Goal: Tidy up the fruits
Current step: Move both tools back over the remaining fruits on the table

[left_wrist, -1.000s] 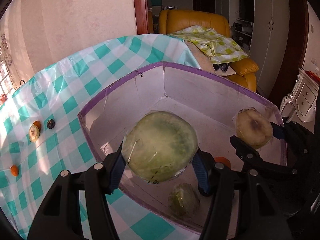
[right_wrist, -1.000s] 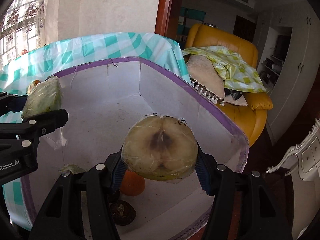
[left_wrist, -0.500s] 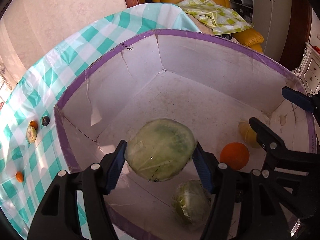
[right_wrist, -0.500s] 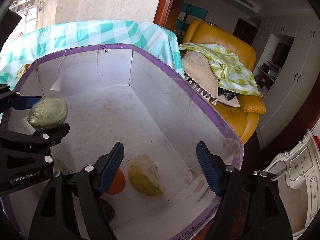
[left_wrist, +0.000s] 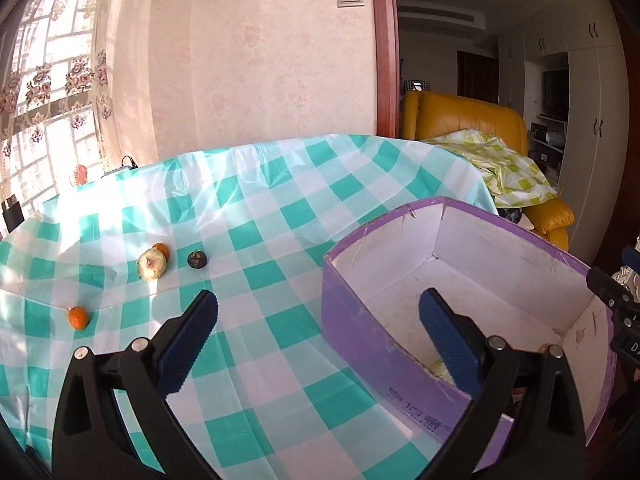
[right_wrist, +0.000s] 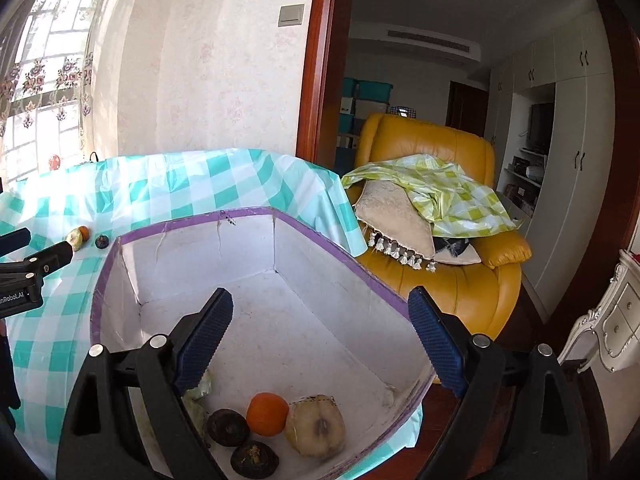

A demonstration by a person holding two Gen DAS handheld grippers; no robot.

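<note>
A purple-rimmed white box (left_wrist: 500, 264) stands on the checked table; it also shows in the right wrist view (right_wrist: 312, 236). In it lie a wrapped pale half fruit (right_wrist: 318, 430), an orange (right_wrist: 267, 414), two dark fruits (right_wrist: 228, 427) and a green wrapped piece (right_wrist: 198, 398). My left gripper (left_wrist: 320, 344) is open and empty above the box's left wall. My right gripper (right_wrist: 320, 340) is open and empty over the box. On the cloth to the left lie a pale half fruit (left_wrist: 152, 265), a small orange fruit (left_wrist: 77, 317), another orange one (left_wrist: 162, 249) and a dark fruit (left_wrist: 197, 259).
The teal checked tablecloth (left_wrist: 260, 216) covers the table. A yellow armchair (right_wrist: 440, 200) with a green cloth and cushion stands past the table's far right edge. A white cabinet (right_wrist: 616, 316) is at the right. The left gripper's body (right_wrist: 24, 272) shows at the left of the right wrist view.
Both grippers let go of their wrapped fruit halves into the box, opened, and rose and drew back. The left gripper has swung left toward the fruits on the cloth.
</note>
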